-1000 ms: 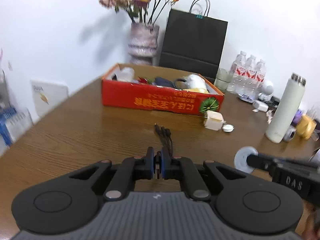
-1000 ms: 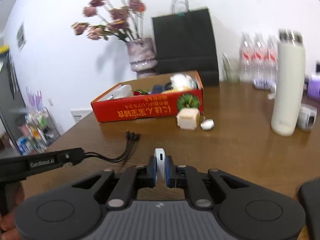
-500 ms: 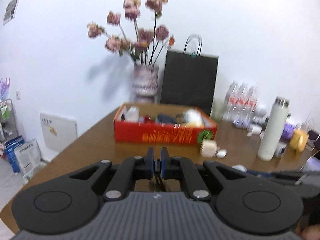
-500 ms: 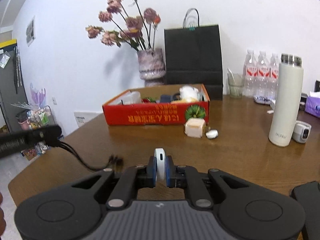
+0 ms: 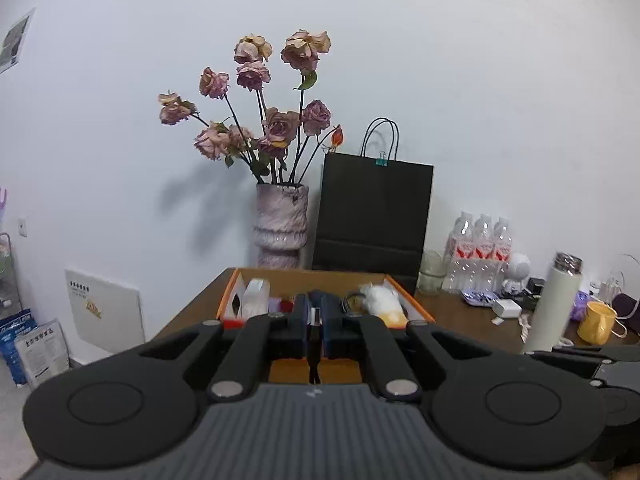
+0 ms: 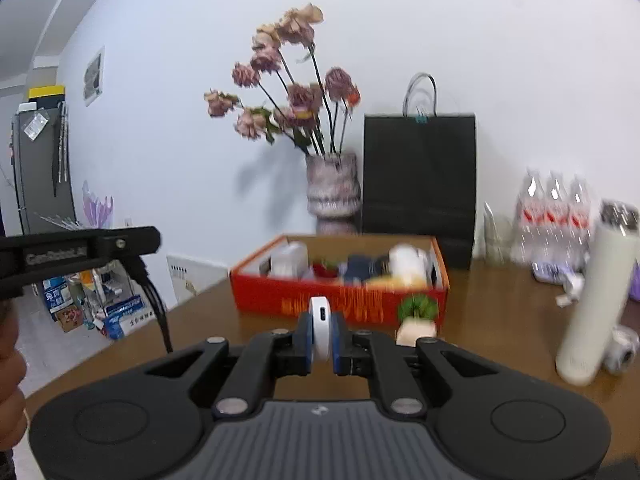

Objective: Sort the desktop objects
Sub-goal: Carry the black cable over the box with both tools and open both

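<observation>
Water bottles [image 6: 554, 216] blurred; black cable [image 6: 156, 304] — lower end hidden.

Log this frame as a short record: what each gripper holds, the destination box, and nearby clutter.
left gripper: shut on black cable, which hangs below it
right gripper: shut on white disc-shaped device
box: red cardboard box, open, already holding items
near box: small beige block at its front corner
clutter: white flask standing on table

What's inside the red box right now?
The red box holds a white carton, something red, a dark blue item, a white bundle and something yellow. Its floor and anything underneath are covered.
</observation>
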